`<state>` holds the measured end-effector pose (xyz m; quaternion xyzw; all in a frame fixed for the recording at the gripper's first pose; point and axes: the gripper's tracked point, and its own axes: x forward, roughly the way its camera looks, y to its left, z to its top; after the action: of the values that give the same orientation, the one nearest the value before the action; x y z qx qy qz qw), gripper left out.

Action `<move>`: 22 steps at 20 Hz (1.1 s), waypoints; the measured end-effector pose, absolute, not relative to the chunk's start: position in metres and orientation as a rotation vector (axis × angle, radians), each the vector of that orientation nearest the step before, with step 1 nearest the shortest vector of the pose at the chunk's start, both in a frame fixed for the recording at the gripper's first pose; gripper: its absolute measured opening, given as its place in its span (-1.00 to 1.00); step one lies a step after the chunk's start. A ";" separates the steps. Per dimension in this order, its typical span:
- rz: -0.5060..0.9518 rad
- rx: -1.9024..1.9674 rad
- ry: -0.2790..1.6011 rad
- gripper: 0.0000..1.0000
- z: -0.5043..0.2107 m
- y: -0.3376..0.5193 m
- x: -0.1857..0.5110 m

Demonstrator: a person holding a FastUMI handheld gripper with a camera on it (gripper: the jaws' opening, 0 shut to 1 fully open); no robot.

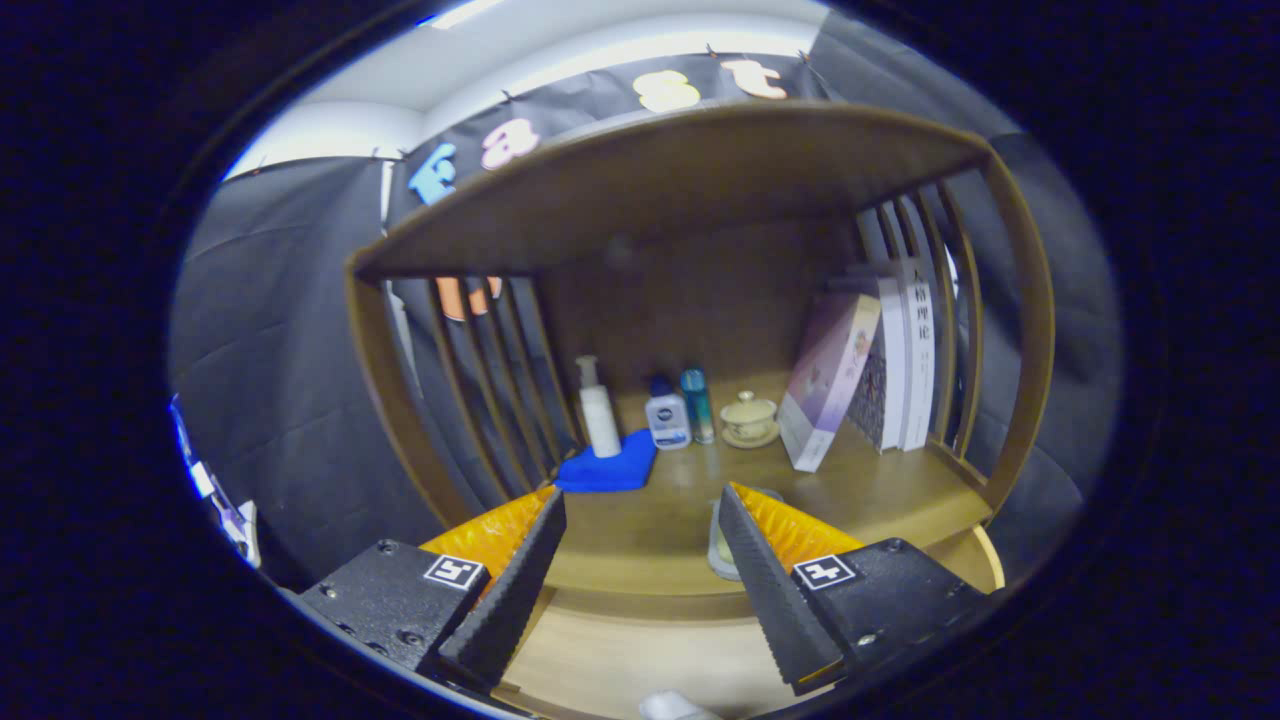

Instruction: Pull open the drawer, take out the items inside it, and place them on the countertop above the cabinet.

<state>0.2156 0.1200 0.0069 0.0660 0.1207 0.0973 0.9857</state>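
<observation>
The gripper (640, 520) hangs spread wide and empty before the cabinet's wooden surface (650, 540), a small clear glass (722, 545) standing on it, partly hidden by 1 finger. Beyond the fingers a blue cloth (607, 468) lies beside a white pump bottle (599, 410), a blue-capped white bottle (667, 415) and a teal bottle (698, 403). A lidded cup on a saucer (748, 418) sits next to them, near a leaning book (828, 380) and upright books (905, 355). Below, the pale drawer (630, 660) holds a white item (672, 706) at its near end
</observation>
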 end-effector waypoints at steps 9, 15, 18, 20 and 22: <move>0.181 0.052 0.021 1.00 -0.004 0.114 0.118; 0.090 0.057 -0.009 1.00 -0.045 0.083 0.070; 0.048 0.043 -0.012 1.00 -0.067 0.070 0.046; 0.053 0.056 0.028 1.00 -0.089 0.068 0.033; 0.055 0.063 0.062 1.00 -0.108 0.062 0.025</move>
<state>0.0246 0.0615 -0.1078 0.0315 0.0308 0.0275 0.9986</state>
